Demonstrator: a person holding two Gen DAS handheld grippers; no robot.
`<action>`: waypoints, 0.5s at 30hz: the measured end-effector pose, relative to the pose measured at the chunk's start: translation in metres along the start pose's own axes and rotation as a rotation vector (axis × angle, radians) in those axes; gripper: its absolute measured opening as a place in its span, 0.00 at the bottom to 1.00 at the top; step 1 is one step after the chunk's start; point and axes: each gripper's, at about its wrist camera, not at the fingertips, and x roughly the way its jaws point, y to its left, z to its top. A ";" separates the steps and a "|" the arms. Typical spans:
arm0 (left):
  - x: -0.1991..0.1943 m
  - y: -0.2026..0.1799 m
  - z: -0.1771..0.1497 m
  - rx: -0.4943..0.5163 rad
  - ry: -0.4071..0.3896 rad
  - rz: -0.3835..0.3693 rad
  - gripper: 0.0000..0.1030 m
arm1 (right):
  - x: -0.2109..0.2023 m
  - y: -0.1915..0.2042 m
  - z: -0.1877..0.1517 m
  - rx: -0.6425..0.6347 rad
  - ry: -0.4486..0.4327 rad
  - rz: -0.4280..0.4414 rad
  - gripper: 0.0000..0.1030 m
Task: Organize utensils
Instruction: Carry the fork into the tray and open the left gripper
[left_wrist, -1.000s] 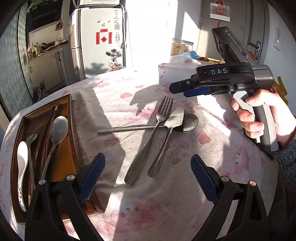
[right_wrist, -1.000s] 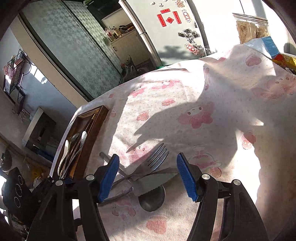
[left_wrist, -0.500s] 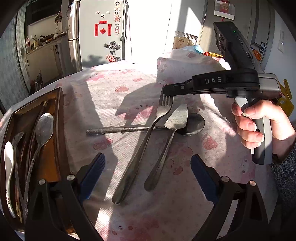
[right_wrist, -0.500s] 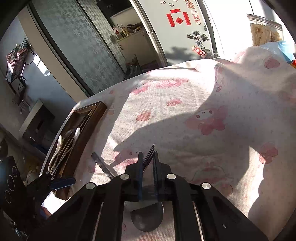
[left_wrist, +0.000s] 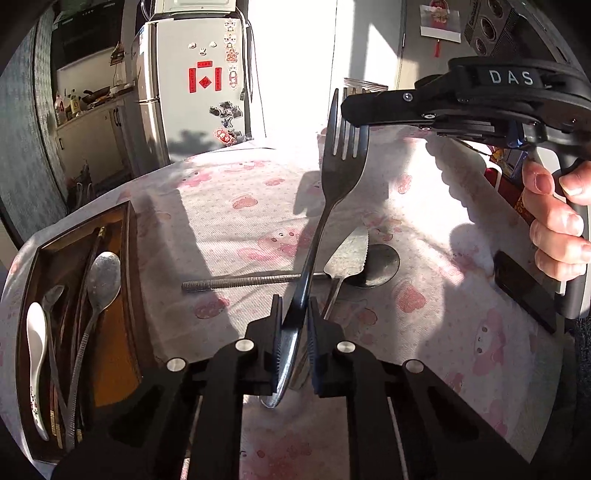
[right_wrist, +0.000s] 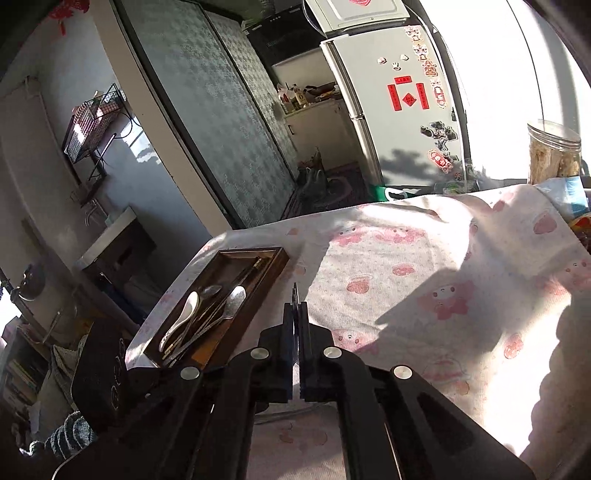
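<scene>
The fork (left_wrist: 341, 173) is off the tabletop (left_wrist: 229, 236) now; half a second ago it still lay crossed over the other cutlery with only the right gripper (left_wrist: 356, 110) pinched on its tines. It hangs in the air between both tools: the right gripper clenched on the tines at the top, the left gripper (left_wrist: 295, 332), which stood wide open before, now closed on the handle. Left behind on the pink-printed cloth are the serrated server (left_wrist: 349, 254) and the spoon (left_wrist: 380, 262) with its ribbed handle, unmoved. The wooden tray (left_wrist: 131, 258) on the left holds a white spoon (left_wrist: 37, 350) and a steel spoon (left_wrist: 105, 269), as earlier. White letters "DAS" (left_wrist: 511, 77) read on the right tool's body; the red fridge stickers (left_wrist: 204, 79) carry characters too small to read, I think.
</scene>
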 end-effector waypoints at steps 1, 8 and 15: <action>-0.004 0.001 0.000 0.000 -0.007 -0.001 0.14 | 0.000 0.003 0.001 -0.004 -0.002 0.004 0.02; -0.036 0.020 -0.001 -0.018 -0.055 0.034 0.14 | 0.004 0.033 0.014 -0.034 -0.019 0.037 0.02; -0.061 0.060 -0.007 -0.059 -0.069 0.089 0.14 | 0.039 0.068 0.029 -0.059 -0.003 0.094 0.02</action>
